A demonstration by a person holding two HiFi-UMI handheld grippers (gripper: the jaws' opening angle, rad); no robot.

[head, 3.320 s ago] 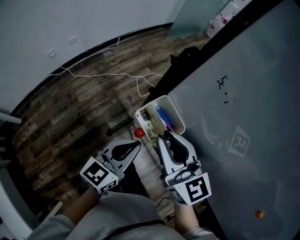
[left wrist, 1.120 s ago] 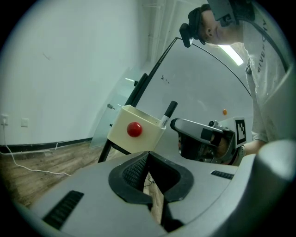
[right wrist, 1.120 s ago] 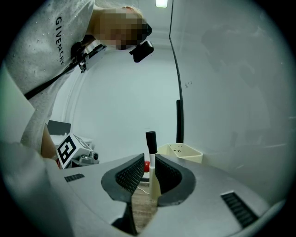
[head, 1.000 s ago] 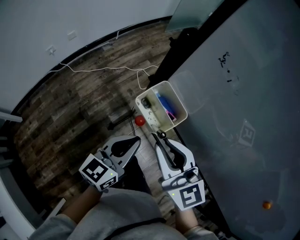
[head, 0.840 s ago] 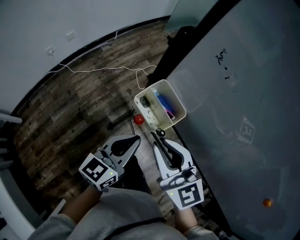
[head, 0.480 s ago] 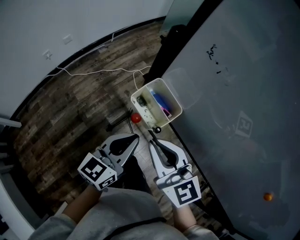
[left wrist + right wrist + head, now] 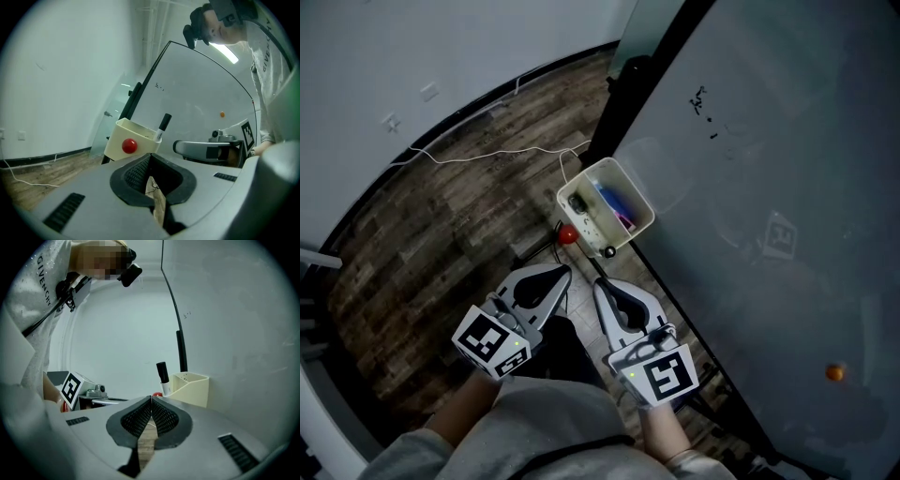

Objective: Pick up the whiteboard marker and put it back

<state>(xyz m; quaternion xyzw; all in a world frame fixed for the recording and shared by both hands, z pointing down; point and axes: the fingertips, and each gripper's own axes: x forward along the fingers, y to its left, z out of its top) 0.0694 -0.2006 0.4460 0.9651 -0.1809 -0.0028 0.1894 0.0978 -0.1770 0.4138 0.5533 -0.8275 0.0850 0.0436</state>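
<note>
**A:** Where is the black-capped whiteboard marker [image 7: 162, 126] standing now?

**B:** It is standing cap-up, a little tilted, at the near corner of the cream plastic tray [image 7: 192, 390] that is sitting against the grey whiteboard [image 7: 769, 141]; nothing is holding it; the left gripper [image 7: 151, 157] and the right gripper [image 7: 151, 399] are both pressing their jaws together on nothing

**A:** What could be going wrong from here?

**B:** I am judging that a clenched gripper coming in could be knocking the marker out, because it is leaning at the tray's edge; a hard push could also be shifting the tray

**A:** And what are you counting?

**B:** I am counting one standing marker, one tray, one small red ball [image 7: 129, 146] just beside the tray, one orange dot [image 7: 834, 372] on the board, and two grippers; blue and pink things [image 7: 609, 202] are lying inside the tray, but I cannot tell how many
</note>
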